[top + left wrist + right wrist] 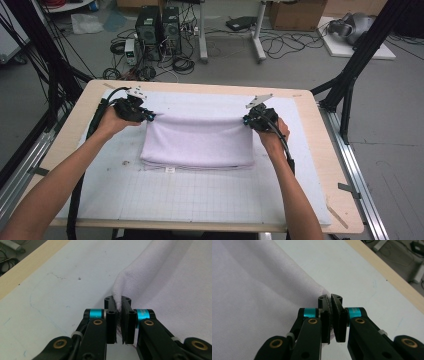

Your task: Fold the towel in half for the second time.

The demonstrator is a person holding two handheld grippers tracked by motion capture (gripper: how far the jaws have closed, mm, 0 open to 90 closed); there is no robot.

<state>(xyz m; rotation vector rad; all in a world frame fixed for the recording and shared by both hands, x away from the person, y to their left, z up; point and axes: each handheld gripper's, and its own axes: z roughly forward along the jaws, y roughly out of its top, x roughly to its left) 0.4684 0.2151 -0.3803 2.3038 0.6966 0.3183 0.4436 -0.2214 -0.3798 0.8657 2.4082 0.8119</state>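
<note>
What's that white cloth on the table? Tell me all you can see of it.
The towel looks like soft, pale white fabric with a fine knit, folded into layers. Its near part lies flat on the white gridded mat, with a small label at the near edge. The far edge is lifted and pulled taut between two corners: the left gripper is shut on one, the right gripper on the other. Soft folds run across the raised part.

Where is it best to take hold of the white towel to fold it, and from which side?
Grip the towel at its two far corners, each from its own outer side. The left hand-held gripper and the right hand-held gripper are already shut on these corners. The edge between them hangs taut and lifted, so the cloth should stay flat when carried toward the near edge.
</note>
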